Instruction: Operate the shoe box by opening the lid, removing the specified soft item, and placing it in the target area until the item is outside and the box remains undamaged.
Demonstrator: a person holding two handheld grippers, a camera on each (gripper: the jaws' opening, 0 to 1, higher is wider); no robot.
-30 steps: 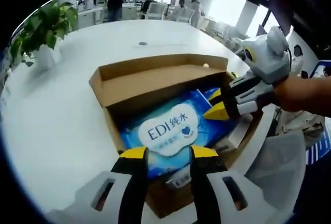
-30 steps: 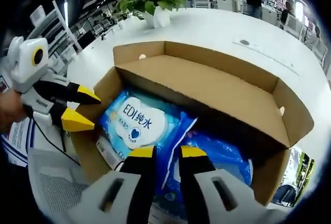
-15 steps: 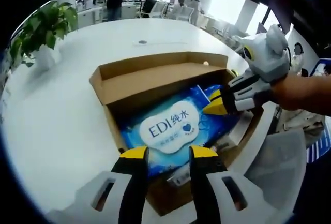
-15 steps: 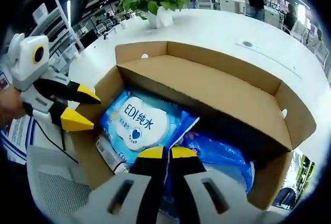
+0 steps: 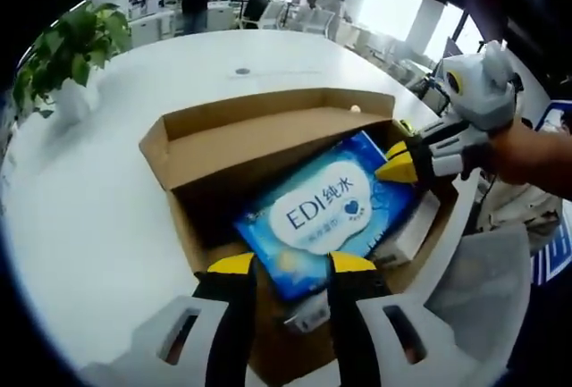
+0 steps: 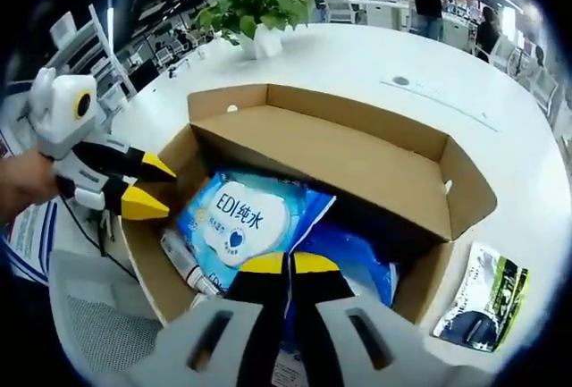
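Observation:
The brown cardboard shoe box (image 5: 268, 141) stands on a white table with its lid (image 6: 340, 155) swung up. A blue soft pack of wipes (image 5: 326, 213) marked EDI is tilted up out of the box. My right gripper (image 6: 288, 266) is shut on the near edge of that wipes pack (image 6: 237, 217); in the left gripper view the right gripper (image 5: 398, 164) pinches its right corner. My left gripper (image 5: 292, 266) hovers open over the box's near wall, empty. The left gripper (image 6: 152, 186) also appears beside the box's left end.
A second blue pack (image 6: 357, 262) lies under the first. A white packet (image 5: 407, 235) rests against the box wall. A potted plant (image 6: 255, 12) stands beyond the box, a leaflet (image 6: 478, 302) lies right of it. A mesh chair (image 6: 98, 324) sits by the table edge.
My right gripper closed on the wipes pack's edge and raised it; the pack now tilts up and sits further right in the box. The left gripper stayed open.

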